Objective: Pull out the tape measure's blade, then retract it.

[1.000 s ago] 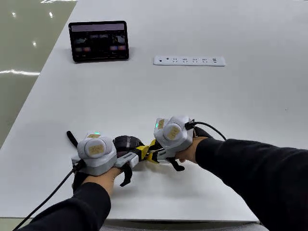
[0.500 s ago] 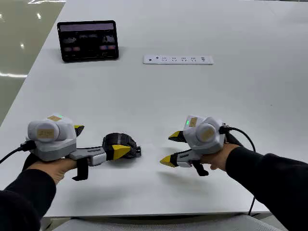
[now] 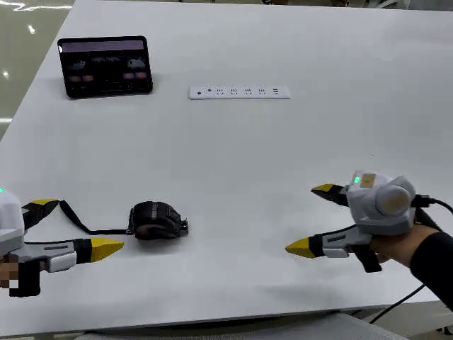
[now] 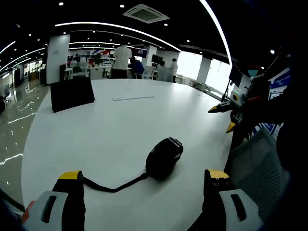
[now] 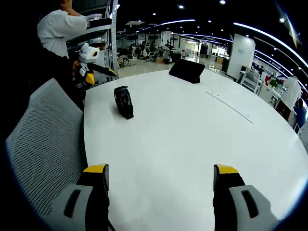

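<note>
Tape measure [image 3: 157, 221] lies on bench [image 3: 233, 156] between claws, no blade showing. Strap [image 3: 78, 221] trails toward left claw [image 3: 74, 225], wide open, empty. Right claw [image 3: 310, 218] wide open, empty, well apart. Judgement: blade housed, no grip needed.

The tape measure [image 3: 157, 221] looks matt black plastic, on a smooth, faintly glossy white table [image 3: 233, 163].
</note>
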A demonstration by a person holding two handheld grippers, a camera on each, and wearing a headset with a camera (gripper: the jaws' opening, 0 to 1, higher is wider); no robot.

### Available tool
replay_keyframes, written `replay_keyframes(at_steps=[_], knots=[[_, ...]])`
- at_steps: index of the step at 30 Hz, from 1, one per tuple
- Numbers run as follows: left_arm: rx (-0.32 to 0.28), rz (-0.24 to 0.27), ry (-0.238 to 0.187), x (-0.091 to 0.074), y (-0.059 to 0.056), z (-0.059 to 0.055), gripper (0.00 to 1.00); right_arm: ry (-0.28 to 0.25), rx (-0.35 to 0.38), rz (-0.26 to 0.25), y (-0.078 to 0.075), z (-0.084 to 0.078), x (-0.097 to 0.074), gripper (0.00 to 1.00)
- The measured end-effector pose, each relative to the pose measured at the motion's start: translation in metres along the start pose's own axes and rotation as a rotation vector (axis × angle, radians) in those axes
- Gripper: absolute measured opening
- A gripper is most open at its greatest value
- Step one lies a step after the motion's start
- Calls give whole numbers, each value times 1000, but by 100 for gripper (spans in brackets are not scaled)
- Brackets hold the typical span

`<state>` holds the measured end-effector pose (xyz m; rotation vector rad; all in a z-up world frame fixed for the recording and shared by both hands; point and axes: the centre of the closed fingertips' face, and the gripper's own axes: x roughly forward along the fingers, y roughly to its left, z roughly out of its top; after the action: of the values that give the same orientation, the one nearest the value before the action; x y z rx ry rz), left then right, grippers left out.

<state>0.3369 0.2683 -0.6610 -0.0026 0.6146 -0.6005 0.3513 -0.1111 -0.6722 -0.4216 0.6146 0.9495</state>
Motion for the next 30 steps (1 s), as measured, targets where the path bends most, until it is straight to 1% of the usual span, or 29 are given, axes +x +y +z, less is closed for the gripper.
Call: replay_keyframes(at_steps=[1,2,3,4,5,6,7,8,9,12,15,16,18,20,23,24,26,27,30], knots=[[4,15,4,-3,3,-2,100,-7,4,-9,-2,-3,-5,92],[-2,35,0,-8,8,-3,100,-12,26,-22,-5,-7,-13,96],[-17,40,-13,-13,10,-2,100,-14,51,-25,-6,-11,-18,97],[-40,38,-28,-18,10,-1,100,-17,64,-26,-7,-15,-24,98],[-49,46,-36,-21,12,-2,100,-14,68,-36,-9,-18,-29,98],[-43,59,-30,-23,14,-6,100,-9,75,-48,-11,-21,-34,99],[-35,69,-11,-27,15,-12,100,-11,86,-60,-13,-23,-40,99],[-36,69,-13,-29,16,-15,100,-19,89,-66,-11,-22,-44,100],[-45,69,-10,-32,17,-21,100,-28,93,-75,-11,-23,-50,100],[-61,73,-16,-41,20,-30,100,-29,108,-87,-11,-30,-59,100],[-41,75,-8,-47,18,-34,100,-20,101,-95,-10,-39,-66,100],[-26,72,-16,-49,18,-33,100,-12,98,-97,-9,-43,-68,100],[-37,70,0,-49,18,-36,100,-6,90,-99,-9,-48,-70,100],[-23,78,-7,-50,19,-33,100,0,100,-103,-10,-51,-73,100],[-15,66,-11,-48,17,-28,100,-2,92,-104,-11,-49,-75,100],[-9,68,-5,-47,18,-27,100,-1,90,-104,-12,-49,-75,100],[-21,70,8,-45,19,-27,100,-5,96,-110,-16,-47,-76,100],[-26,88,29,-45,22,-29,100,-6,98,-110,-16,-46,-75,100],[-22,76,21,-45,20,-25,100,-5,94,-104,-15,-45,-73,100]])
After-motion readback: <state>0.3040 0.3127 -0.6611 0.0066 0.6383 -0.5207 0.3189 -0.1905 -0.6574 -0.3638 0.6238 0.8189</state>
